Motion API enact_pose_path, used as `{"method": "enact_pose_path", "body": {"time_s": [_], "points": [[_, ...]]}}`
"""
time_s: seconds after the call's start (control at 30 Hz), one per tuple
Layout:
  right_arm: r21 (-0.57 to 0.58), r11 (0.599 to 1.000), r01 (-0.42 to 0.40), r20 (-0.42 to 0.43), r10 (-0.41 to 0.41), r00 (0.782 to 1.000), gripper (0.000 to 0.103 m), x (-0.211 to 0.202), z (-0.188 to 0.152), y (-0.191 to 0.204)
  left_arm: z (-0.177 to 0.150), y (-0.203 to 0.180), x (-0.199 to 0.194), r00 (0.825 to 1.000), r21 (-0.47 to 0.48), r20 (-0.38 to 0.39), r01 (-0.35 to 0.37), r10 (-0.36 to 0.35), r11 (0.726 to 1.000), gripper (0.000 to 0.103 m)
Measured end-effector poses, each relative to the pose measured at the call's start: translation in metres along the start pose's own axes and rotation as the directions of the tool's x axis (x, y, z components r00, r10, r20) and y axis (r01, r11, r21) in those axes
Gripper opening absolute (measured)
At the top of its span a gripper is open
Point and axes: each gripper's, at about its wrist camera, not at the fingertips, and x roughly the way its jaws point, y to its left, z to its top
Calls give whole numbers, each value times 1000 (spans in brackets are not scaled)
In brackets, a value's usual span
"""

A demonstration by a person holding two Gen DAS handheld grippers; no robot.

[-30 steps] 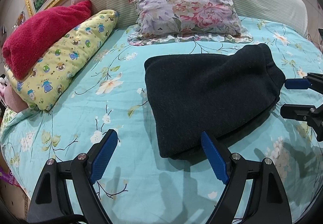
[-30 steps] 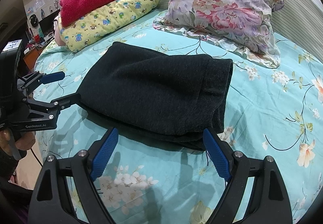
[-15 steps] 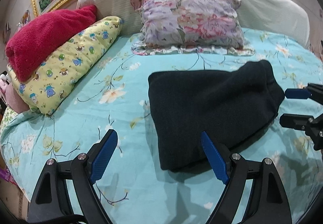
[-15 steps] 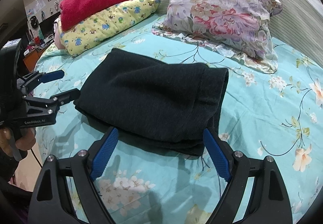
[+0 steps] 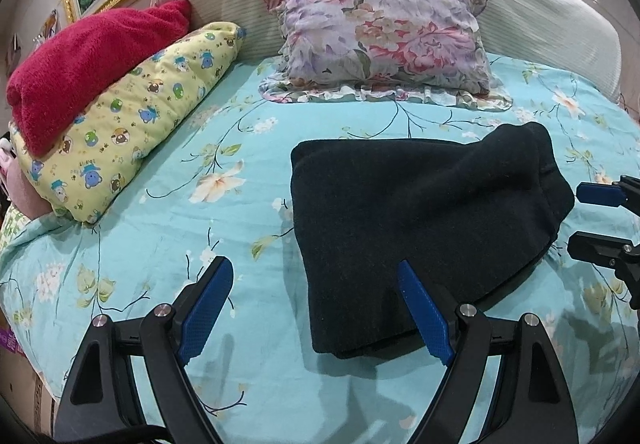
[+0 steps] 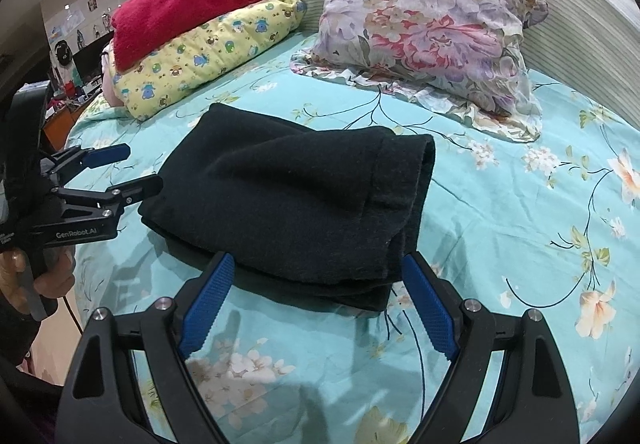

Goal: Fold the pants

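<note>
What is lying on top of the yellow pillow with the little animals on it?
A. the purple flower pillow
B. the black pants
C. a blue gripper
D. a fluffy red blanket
D: the fluffy red blanket rests on the yellow pillow, while the black pants lie folded apart from it on the teal sheet.
</note>
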Motion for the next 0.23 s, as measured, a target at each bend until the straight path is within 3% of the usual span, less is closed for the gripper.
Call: {"method": "enact_pose_path", "body": {"time_s": [0.23], "points": [[21,1000,-2,-5,3,1000,86,4,0,-2,3,-5,5,999,-5,-32,-1,1,1000,86]]}}
